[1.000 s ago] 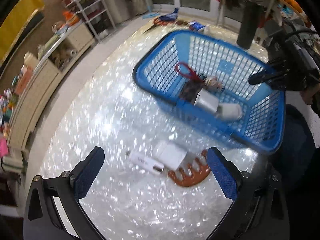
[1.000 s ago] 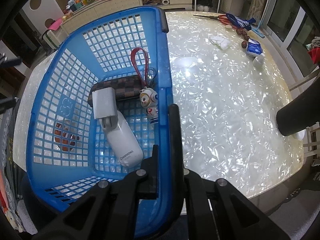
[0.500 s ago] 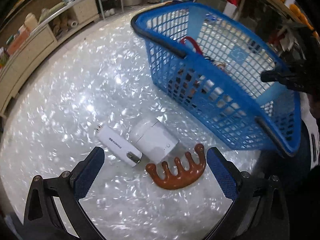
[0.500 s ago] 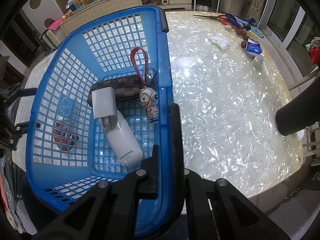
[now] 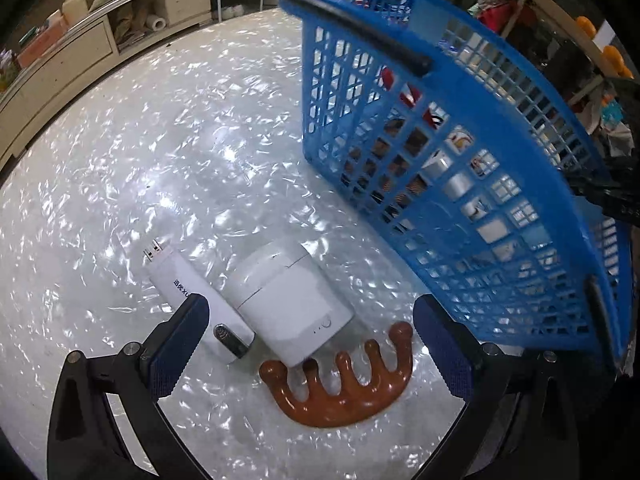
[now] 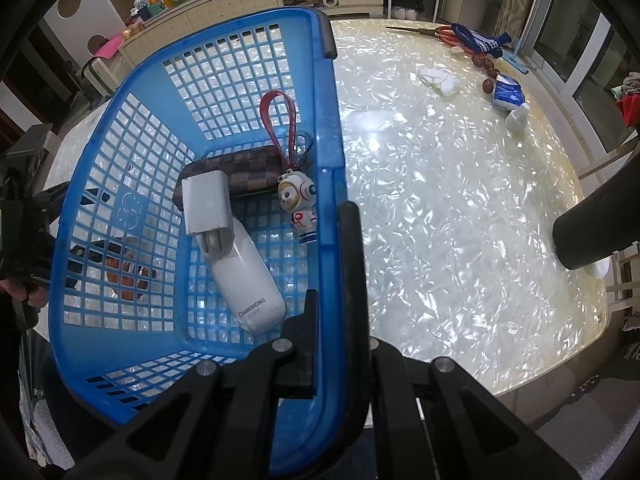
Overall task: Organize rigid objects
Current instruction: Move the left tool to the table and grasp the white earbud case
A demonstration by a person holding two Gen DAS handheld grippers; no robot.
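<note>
The basket (image 6: 120,216) holds a charger (image 6: 206,204), case (image 6: 244,172) and astronaut keychain (image 6: 302,208); right gripper (image 6: 332,296) jaws pinch its rim, left gripper (image 5: 308,344) jaws spread.

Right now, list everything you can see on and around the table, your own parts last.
basket: 1, blue, on table, rim clamped by right gripper
charger: 1, white, in basket
remote: 1, white, in basket
checkered case: 1, brown, in basket
astronaut keychain: 1, white, red strap, in basket
USB stick: 1, white, on table
box: 1, white, beside stick
comb: 1, brown, before box
table: 1, pearly white
left gripper: open, over comb
right gripper: shut on basket
</note>
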